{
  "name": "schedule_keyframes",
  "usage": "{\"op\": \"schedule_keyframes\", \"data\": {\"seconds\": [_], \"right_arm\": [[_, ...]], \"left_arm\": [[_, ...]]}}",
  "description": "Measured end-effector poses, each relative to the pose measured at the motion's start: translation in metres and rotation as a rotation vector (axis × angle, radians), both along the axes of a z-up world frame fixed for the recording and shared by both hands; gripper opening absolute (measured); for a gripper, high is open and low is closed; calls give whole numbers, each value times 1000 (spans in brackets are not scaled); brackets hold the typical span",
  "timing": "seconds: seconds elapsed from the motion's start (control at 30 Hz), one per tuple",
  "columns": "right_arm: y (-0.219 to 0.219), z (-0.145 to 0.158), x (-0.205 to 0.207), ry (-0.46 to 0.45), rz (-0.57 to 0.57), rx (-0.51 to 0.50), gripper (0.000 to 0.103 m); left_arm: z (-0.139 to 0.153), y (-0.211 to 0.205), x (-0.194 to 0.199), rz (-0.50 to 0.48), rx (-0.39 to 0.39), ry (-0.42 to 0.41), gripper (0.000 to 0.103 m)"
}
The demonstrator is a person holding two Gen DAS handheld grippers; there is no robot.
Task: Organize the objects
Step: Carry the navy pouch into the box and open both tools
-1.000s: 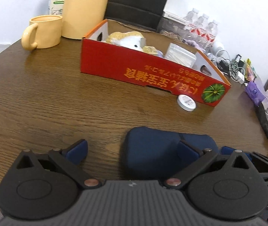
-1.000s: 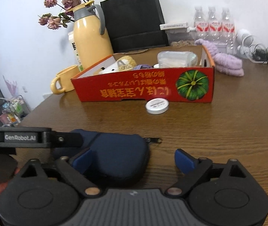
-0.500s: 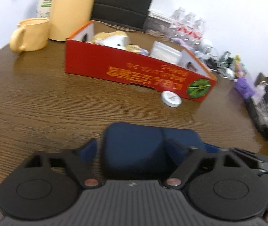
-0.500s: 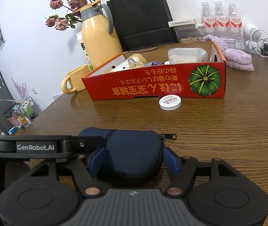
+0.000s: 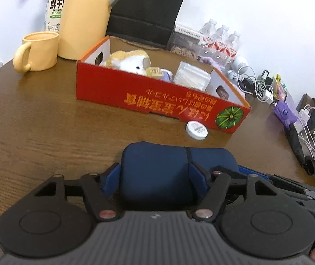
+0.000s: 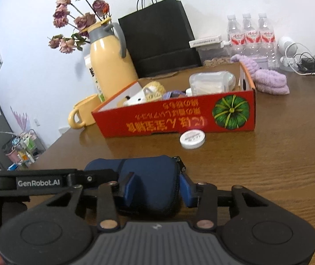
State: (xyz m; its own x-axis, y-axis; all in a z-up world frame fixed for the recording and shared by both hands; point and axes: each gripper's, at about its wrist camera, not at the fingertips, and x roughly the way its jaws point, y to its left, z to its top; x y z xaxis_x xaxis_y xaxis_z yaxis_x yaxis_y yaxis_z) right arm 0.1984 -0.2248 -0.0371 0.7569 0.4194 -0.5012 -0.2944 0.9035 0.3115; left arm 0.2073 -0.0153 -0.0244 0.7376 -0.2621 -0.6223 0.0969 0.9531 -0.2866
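Both grippers clamp the navy pouch

The left gripper (image 5: 155, 174) and right gripper (image 6: 156, 185) have just been closing; their fingers (image 5: 196, 175) now press the navy pouch (image 5: 157, 172), on the tabletop (image 5: 46, 121) at 6 o'clock of the red box (image 5: 157, 95). Its near end is hidden.

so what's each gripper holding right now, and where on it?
Both hold the navy zip pouch. The left gripper, jaws just closing, clamps one end; the right gripper, also just closing, clamps the zipper end.
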Motion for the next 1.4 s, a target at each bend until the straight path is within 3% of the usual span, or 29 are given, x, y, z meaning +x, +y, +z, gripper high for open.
{"op": "schedule_keyframes", "data": {"seconds": [0.3, 0.6, 0.9, 1.17, 1.23, 1.27, 1.3, 1.33, 1.4], "right_arm": [[0, 33, 22, -109, -30, 2, 41], [-2, 62, 81, -190, -66, 9, 40], [-4, 53, 144, -199, -91, 12, 40], [-2, 30, 185, -189, -89, -11, 40], [-3, 25, 191, -169, -82, -10, 45], [-4, 23, 193, -162, -82, -9, 47], [-4, 22, 192, -164, -82, -15, 62], [-3, 21, 191, -173, -92, -32, 85], [-1, 21, 186, -209, -108, -57, 101]], "left_arm": [[36, -1, 27, 26, -17, -85, 68], [65, -7, 85, 54, -37, -158, 68], [57, -11, 153, 47, -37, -167, 67], [40, -14, 196, 12, 19, -161, 69], [35, -14, 201, 7, 19, -160, 76], [33, -13, 200, 6, 20, -169, 90], [32, -13, 199, 12, 24, -186, 101], [31, -14, 198, 27, 35, -207, 103], [31, -16, 195, 31, 60, -213, 103]]}}
